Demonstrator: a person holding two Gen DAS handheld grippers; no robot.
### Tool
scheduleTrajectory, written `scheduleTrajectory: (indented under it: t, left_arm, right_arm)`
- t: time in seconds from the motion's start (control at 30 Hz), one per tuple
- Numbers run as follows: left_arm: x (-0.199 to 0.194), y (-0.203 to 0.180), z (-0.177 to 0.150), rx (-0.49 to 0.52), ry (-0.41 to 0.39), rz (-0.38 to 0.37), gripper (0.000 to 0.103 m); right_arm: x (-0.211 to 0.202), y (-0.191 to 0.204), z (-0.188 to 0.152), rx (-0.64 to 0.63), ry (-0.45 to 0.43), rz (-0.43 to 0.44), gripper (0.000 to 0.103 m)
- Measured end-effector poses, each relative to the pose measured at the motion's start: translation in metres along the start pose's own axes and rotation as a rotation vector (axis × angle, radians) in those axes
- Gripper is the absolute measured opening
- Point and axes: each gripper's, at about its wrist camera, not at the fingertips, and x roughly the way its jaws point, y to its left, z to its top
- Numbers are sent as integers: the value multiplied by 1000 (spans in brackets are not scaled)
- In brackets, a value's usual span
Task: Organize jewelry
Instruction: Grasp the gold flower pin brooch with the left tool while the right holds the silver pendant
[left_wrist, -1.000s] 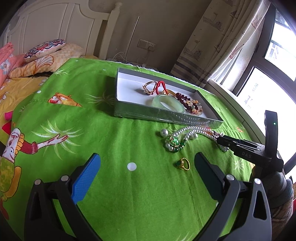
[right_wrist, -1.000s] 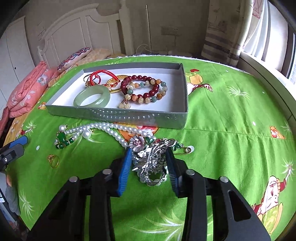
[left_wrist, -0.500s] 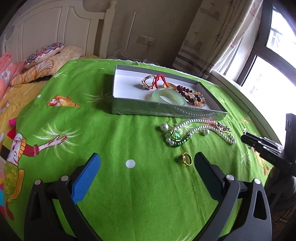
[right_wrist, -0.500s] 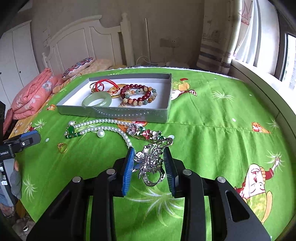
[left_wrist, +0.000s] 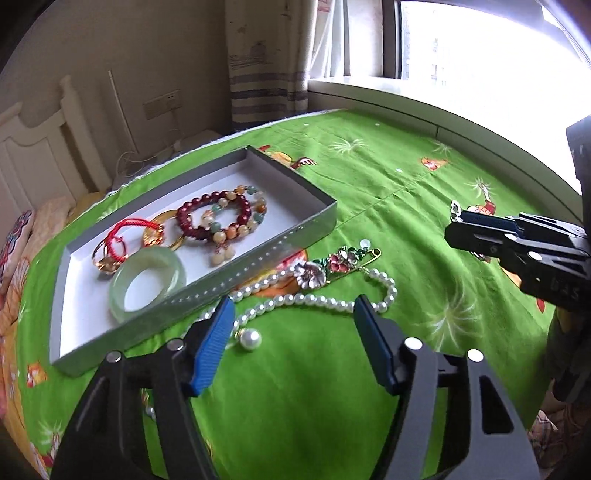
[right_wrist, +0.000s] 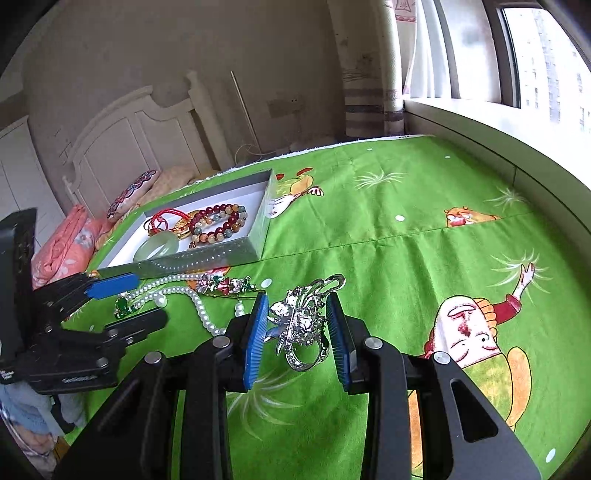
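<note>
Right claw (right_wrist: 297, 328) is clamped on a silver brooch (right_wrist: 301, 325), held just above the green bedspread (right_wrist: 406, 258) towards the window edge of the bed, w/ the gray tray (right_wrist: 264, 221) well off to the left. Left claw (left_wrist: 295, 341) is wide open w/ nothing in it, hovering over the pearl necklace (left_wrist: 321, 299) and a loose pearl (left_wrist: 251, 338) right beside the tray's front wall; a flower pin (left_wrist: 332, 262) lies by the necklace too. Inside the tray: jade bangle (left_wrist: 147, 284), beaded bracelets (left_wrist: 221, 218), a red cord piece (left_wrist: 122, 236) and some gold bits.
</note>
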Motion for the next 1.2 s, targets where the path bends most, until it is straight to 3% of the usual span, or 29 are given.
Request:
scheduleTrajectory:
  t: [0.17,0.37,0.4,0.47,0.53,0.6,0.73,0.87,1.0,1.13,1.2]
  left_arm:
    - [23,4,17,6,49,-56,47]
    - [37,-11,16,93,76,-86,46]
    - [38,-12,16,91,81,-105,43]
    - [38,-16,16,89,95,-153,26]
    - [32,-24,13,123,102,-187,26]
    - [29,-33,10,156,103,-171,26]
    - [34,-28,15,117,105,-135,29]
    - [40,-18,26,59,104,-171,29]
    - [41,-27,33,103,97,-175,30]
    - [46,-34,42,134,92,-155,53]
    - [53,-36,43,141,115,-161,53]
  right_arm:
    - [-1,-3,0,9,-13,35,32]
    - [-4,-5,-1,18,-28,69,32]
    - [-4,-5,-1,20,-29,74,32]
    - [-5,-6,-1,22,-31,80,32]
    - [-5,-7,-1,22,-32,84,32]
    - [-6,-7,-2,24,-34,86,32]
    - [-6,-7,-2,25,-33,83,32]
    - [-6,-7,-2,24,-29,81,32]
    - [-5,-6,-1,20,-26,80,32]
    - [-5,-6,-1,21,-25,81,32]
    - [-5,-6,-2,22,-24,81,32]
